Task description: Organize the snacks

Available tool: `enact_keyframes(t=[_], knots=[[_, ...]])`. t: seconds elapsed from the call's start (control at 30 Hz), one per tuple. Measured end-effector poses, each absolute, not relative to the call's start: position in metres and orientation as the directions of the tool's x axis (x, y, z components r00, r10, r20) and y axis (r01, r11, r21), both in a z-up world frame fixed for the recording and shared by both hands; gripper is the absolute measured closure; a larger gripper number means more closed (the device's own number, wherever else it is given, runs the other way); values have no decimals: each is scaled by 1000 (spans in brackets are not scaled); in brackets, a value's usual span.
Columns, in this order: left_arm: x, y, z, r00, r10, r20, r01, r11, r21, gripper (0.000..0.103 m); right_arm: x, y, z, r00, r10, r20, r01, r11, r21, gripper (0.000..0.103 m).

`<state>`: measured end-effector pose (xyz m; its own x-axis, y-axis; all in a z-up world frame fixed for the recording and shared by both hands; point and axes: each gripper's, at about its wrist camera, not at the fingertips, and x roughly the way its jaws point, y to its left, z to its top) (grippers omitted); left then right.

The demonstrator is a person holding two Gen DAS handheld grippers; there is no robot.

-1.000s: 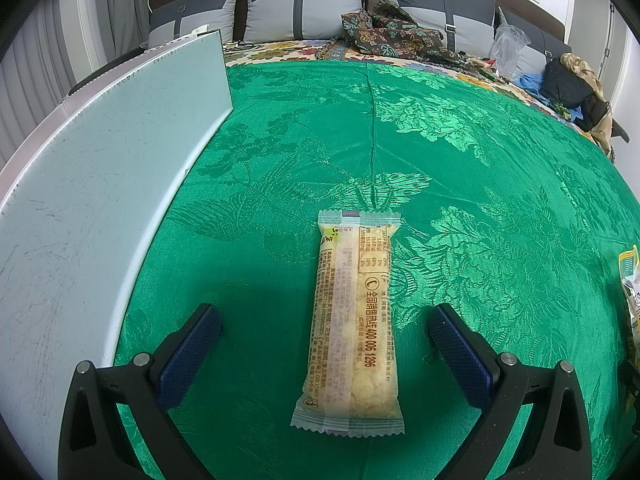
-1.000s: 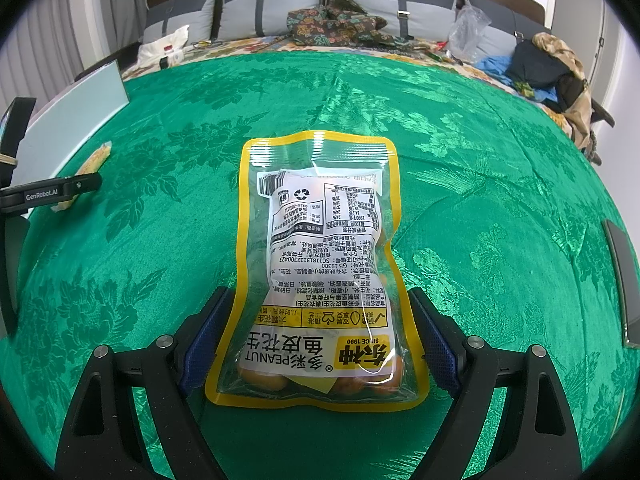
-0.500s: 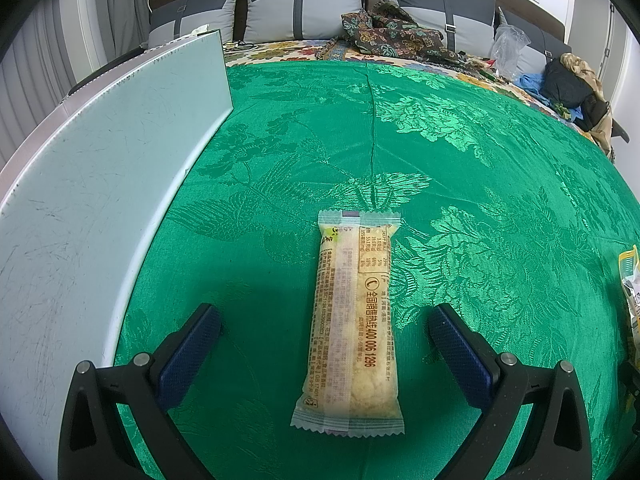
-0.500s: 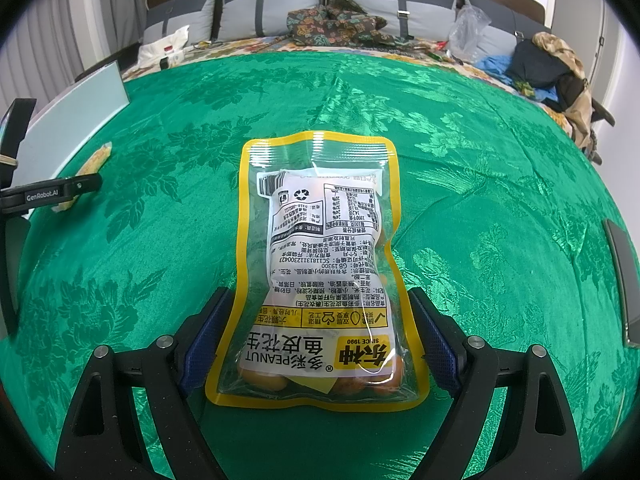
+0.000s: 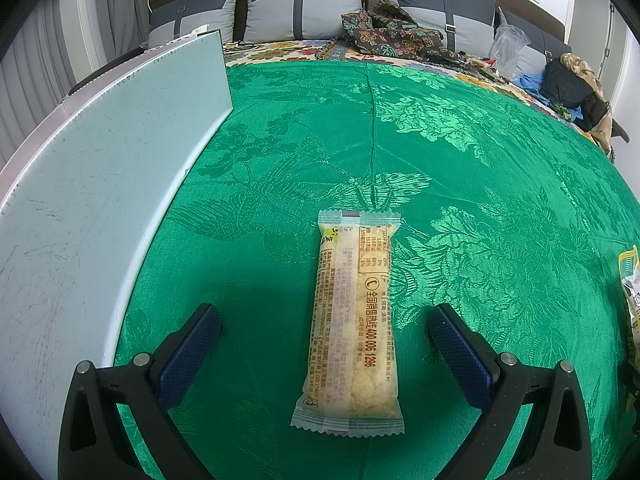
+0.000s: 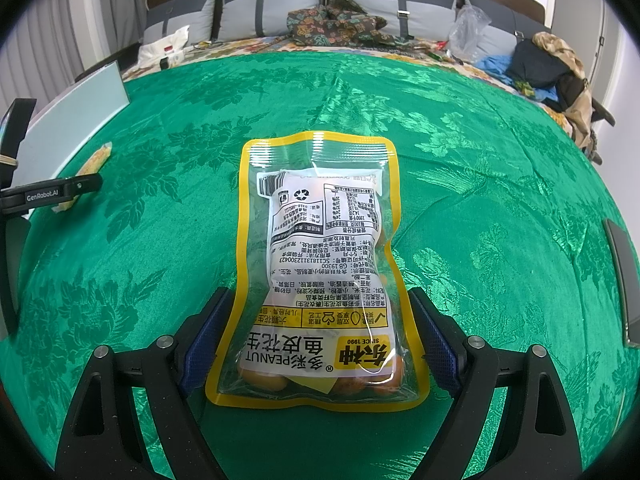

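Nothing has moved: left gripper (image 5: pixel 325 334) gapes around the bar (image 5: pixel 351 332), right gripper (image 6: pixel 318 334) brackets the peanut bag (image 6: pixel 320 272) unclenched, so sorting is stalled

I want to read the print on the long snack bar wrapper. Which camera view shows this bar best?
The left wrist view: the snack bar lies flat and whole on the green cloth, centred between the open fingers of the left gripper. The right wrist view shows it only small and far left, partly hidden behind the left gripper.
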<state>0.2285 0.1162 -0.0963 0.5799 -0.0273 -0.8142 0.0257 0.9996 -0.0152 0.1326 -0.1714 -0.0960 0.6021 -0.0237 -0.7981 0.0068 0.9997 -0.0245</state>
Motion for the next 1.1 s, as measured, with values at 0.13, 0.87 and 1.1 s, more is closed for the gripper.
enact_keyframes(t=[0.13, 0.87, 1.1], knots=[[229, 116, -96, 580, -27, -814, 26, 1000, -15, 0, 133, -171, -96, 602, -23, -798, 7, 1000, -24, 14], [229, 116, -96, 580, -27, -814, 25, 1000, -15, 0, 132, -172, -96, 603, -22, -798, 7, 1000, -22, 14], [227, 116, -97, 579, -23, -815, 14, 1000, -18, 0, 132, -171, -96, 602, -21, -798, 6, 1000, -22, 13]])
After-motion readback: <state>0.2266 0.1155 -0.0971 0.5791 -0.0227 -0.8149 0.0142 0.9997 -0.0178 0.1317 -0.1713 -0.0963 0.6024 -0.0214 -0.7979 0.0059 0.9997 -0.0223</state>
